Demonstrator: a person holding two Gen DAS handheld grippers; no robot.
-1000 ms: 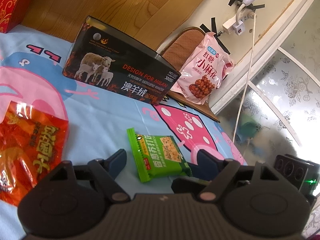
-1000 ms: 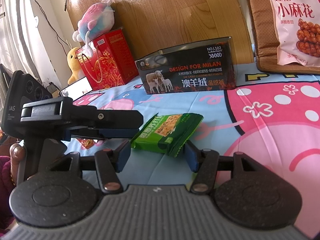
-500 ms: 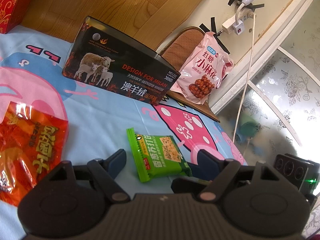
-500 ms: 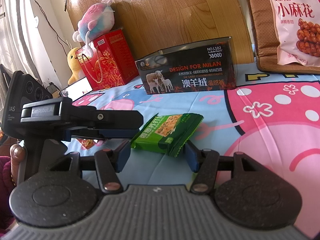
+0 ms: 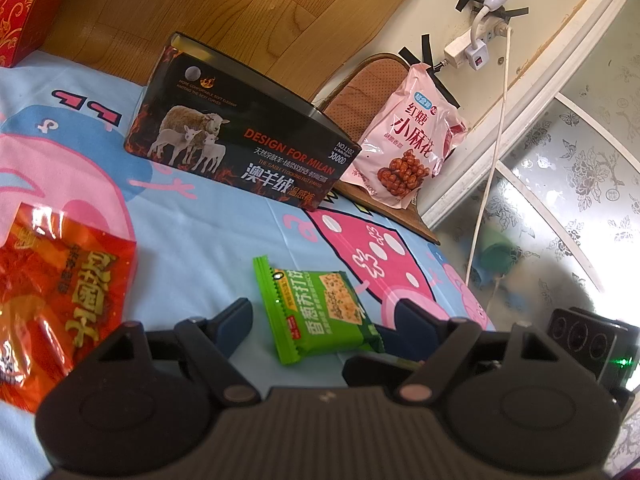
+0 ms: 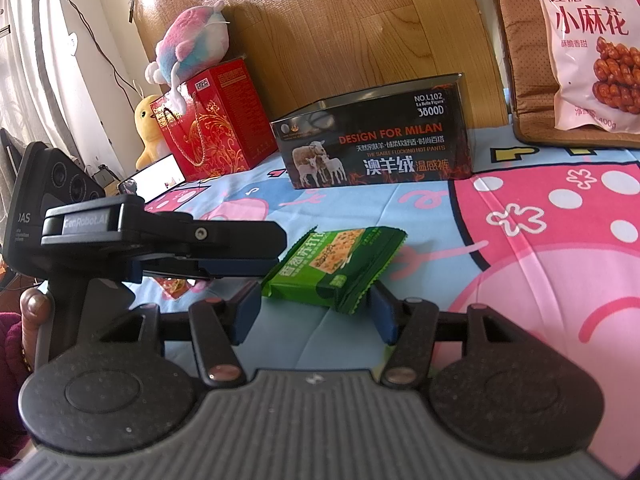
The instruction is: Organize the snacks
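the left gripper [image 5: 324, 320] has its jaws spread, the green cracker packet [image 5: 316, 312] lying flat on the cartoon bedsheet [image 5: 208, 232] in the gap between them, neither pad pressing it. the right gripper [image 6: 316, 312] is likewise spread wide, its blue pads just beside the packet's near edge [image 6: 336, 264], the right one close to the crimped corner; whether it touches i cannot tell

the right wrist view alone shows the left gripper from the side [image 6: 160, 236], level and low over the sheet, its tip at the packet's left end, with a thumb [image 6: 34, 308] wrapped on its handle. it also shows a red gift box [image 6: 216, 120], a plush toy [image 6: 192, 40] on top, a yellow duck [image 6: 150, 128] and a lit phone [image 6: 158, 178]

the left wrist view alone shows the red snack bag [image 5: 56, 292] lying to the left, a power strip [image 5: 472, 44] on the wall and a corner of the right gripper's camera block [image 5: 592, 344]

both views show the black tin [image 5: 240, 136] standing open at the back, and the pink snack bag [image 5: 408, 144] leaning on a brown cushion [image 5: 352, 96]
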